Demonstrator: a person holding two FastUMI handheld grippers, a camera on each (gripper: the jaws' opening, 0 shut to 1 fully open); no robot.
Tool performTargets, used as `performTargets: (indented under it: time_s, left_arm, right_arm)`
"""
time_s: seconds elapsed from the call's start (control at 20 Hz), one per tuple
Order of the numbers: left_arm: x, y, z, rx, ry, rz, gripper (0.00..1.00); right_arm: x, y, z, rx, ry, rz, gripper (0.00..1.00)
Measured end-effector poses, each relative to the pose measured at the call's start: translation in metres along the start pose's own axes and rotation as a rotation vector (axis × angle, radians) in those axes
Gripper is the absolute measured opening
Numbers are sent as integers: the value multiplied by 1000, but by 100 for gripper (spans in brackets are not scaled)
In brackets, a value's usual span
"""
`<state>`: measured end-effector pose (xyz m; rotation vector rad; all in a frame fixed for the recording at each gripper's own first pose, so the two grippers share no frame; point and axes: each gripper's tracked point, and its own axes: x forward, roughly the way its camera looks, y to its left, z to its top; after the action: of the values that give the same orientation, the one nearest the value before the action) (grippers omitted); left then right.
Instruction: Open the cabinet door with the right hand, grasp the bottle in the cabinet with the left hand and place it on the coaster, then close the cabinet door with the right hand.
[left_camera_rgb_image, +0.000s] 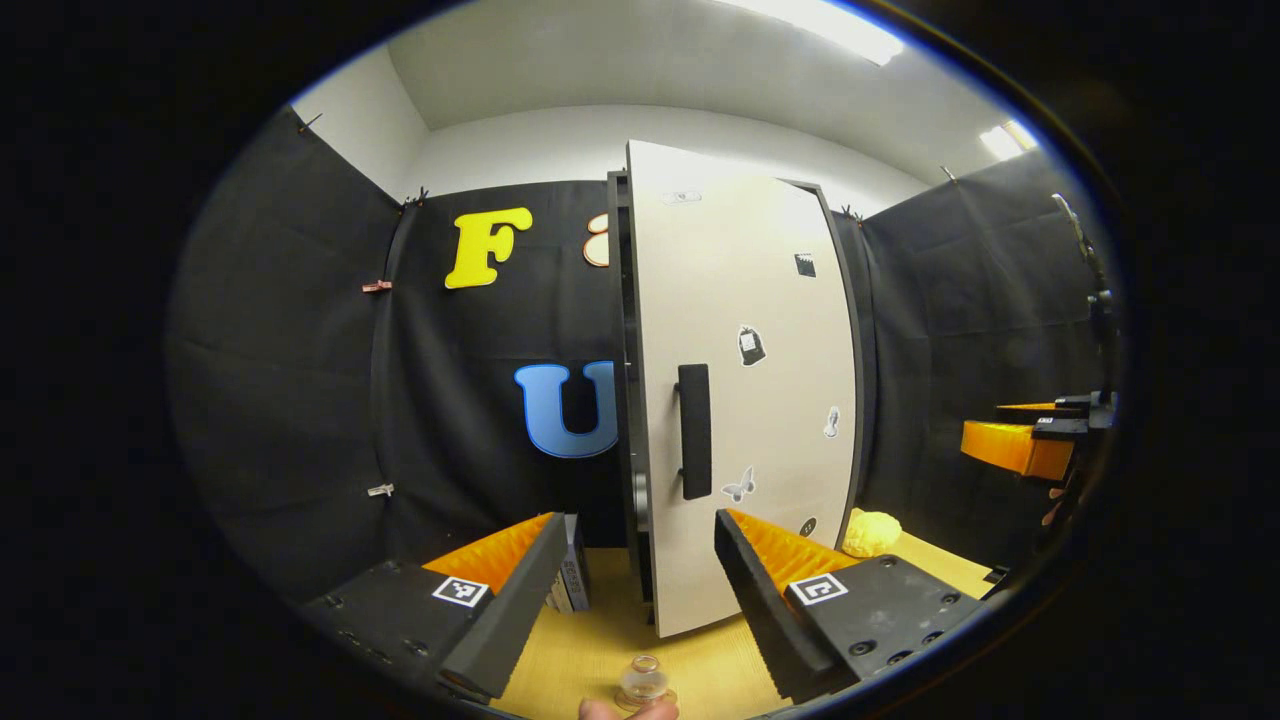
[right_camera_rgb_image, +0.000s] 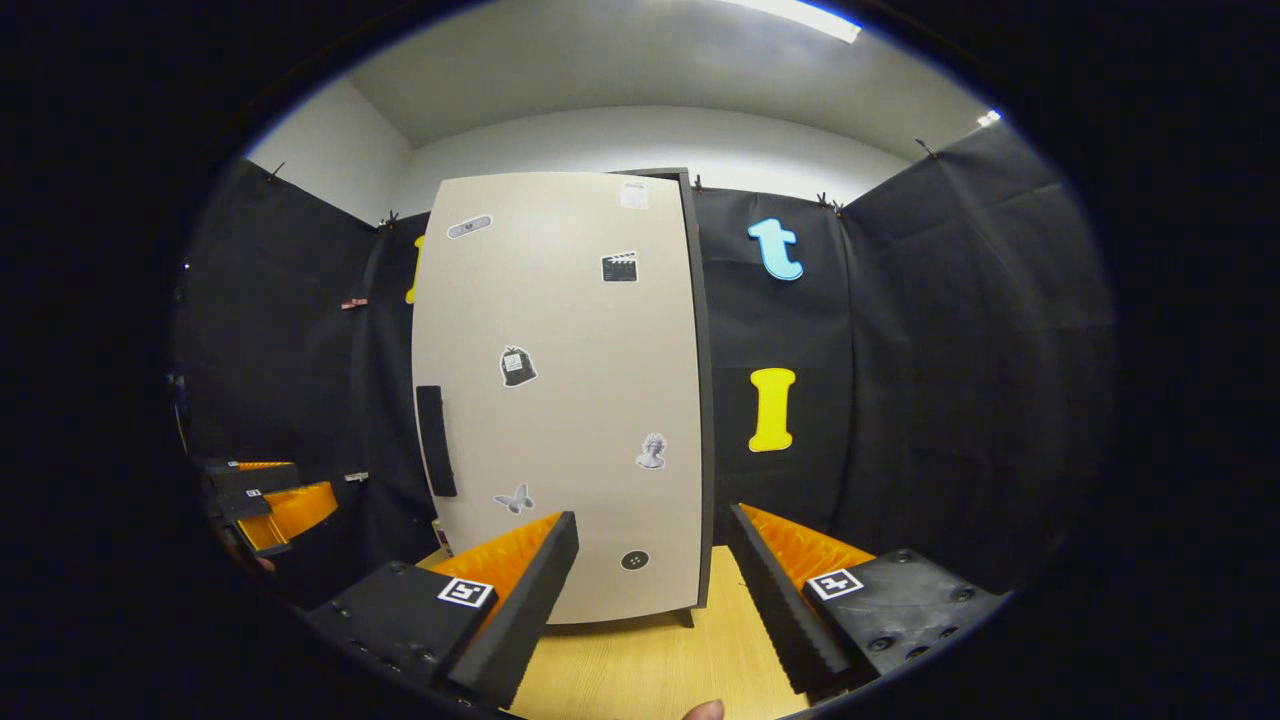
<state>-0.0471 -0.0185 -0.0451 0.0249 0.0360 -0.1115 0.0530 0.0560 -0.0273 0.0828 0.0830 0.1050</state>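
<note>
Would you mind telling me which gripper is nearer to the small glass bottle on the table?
Left. The glass bottle sits just ahead of the left gripper, low between its open fingers. The right gripper hangs farther away, off to its right beyond the cabinet door.

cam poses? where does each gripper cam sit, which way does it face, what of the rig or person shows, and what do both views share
Left gripper view: rides on the left gripper, low over the table, facing the cabinet door at its handle edge; own open fingers, a fingertip by a small glass bottle, the right gripper farther right.
Right gripper view: rides on the right gripper, facing the door front; own open fingers, the left gripper far left.
Shared: door, handle, table, both grippers.
</note>
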Motion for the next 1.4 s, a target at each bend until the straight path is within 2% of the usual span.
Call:
performTargets:
  time_s: [1.4]
  left_arm:
    - [6, -5, 1, 7, 18, 15, 93]
  right_arm:
    - [3, -2, -3, -16, 12, -2, 98]
